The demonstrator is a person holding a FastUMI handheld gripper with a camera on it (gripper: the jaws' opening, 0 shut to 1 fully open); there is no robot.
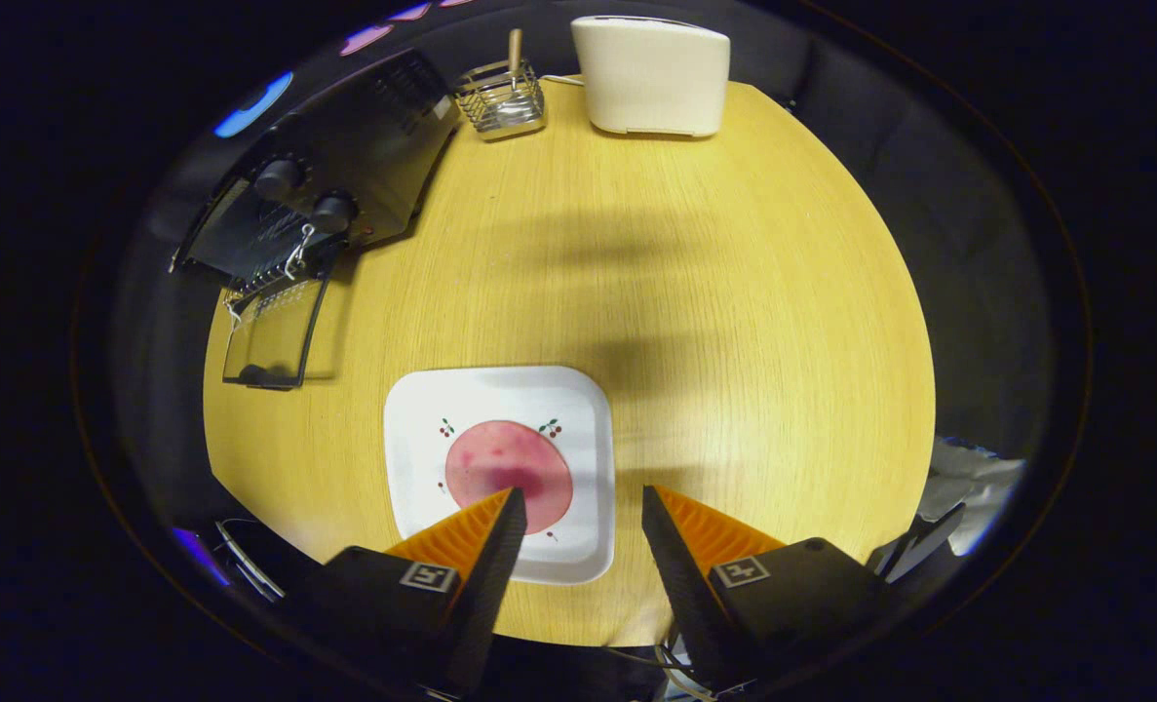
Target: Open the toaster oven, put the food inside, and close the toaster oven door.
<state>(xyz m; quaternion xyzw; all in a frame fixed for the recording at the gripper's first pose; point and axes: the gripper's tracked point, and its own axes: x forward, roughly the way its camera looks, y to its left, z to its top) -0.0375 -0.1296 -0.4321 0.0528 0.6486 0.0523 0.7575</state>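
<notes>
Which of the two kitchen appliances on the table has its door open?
The black toaster oven, beside the wire basket: its glass door is folded down flat. The cream toaster has no door. The gripper is open.

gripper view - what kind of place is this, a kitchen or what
Probably a mock kitchen corner in a recording booth: a round wooden table holds a black toaster oven with its door down, a white toaster and a wire utensil holder. The gripper fingers are open above a plate.

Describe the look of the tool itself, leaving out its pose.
The tool has two wedge-shaped fingers with ribbed faces, tapering to narrow tips. Each is mounted on a blocky black carrier bearing a small square black-and-white marker. Thin cables run beneath the carriers.
</notes>
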